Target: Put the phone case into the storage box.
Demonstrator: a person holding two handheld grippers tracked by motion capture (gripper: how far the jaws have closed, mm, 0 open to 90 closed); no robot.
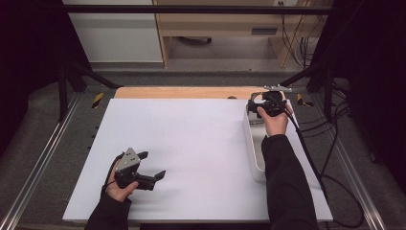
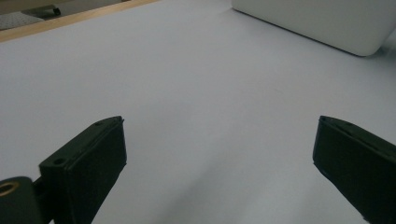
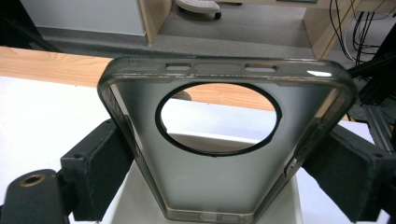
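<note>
Phone case (image 3: 219,182) clamped between right hand-held gripper (image 3: 219,186) jaws.

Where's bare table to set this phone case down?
The white table top is bare from the left gripper across to the white tray, and back to the wooden edge. It is crowded only on the right, where the right gripper holds the phone case over the tray.
</note>
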